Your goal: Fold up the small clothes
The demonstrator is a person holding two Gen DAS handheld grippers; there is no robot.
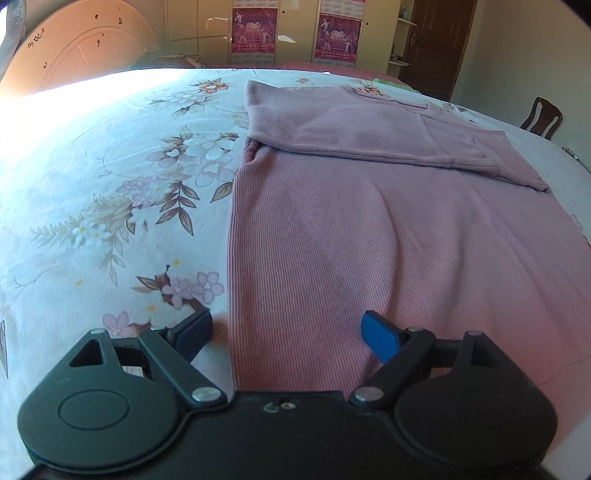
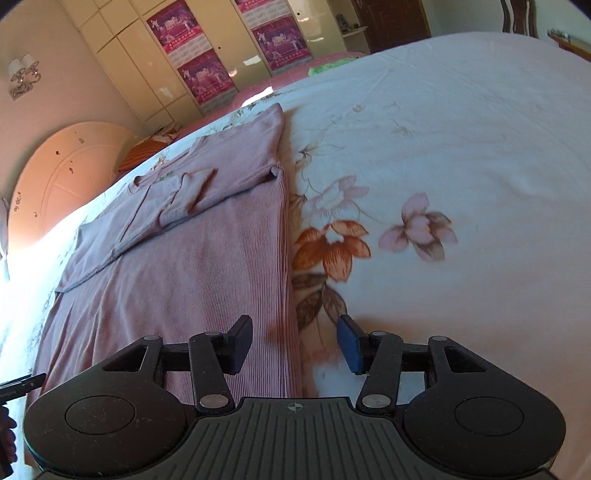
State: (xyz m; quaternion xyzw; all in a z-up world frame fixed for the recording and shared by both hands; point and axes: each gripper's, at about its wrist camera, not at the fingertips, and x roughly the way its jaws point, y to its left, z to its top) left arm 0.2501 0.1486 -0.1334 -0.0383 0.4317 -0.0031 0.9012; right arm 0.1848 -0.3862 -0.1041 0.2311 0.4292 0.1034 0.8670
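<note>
A pink ribbed top [image 1: 332, 236] lies flat on the floral bedsheet [image 1: 110, 184], with both sleeves folded across its chest at the far end. My left gripper [image 1: 286, 334] is open, its jaws astride the top's left side edge near the hem. The top also shows in the right wrist view [image 2: 207, 266]. My right gripper [image 2: 293, 345] is open, its jaws astride the top's right side edge near the hem. Neither gripper holds cloth.
The bedsheet [image 2: 461, 166] spreads wide to the right. A rounded headboard [image 1: 85, 48] stands far left, wardrobes with pink posters [image 1: 255, 33] behind, a wooden chair [image 1: 543, 118] at right. The other gripper's tip [image 2: 18, 386] shows at the left edge.
</note>
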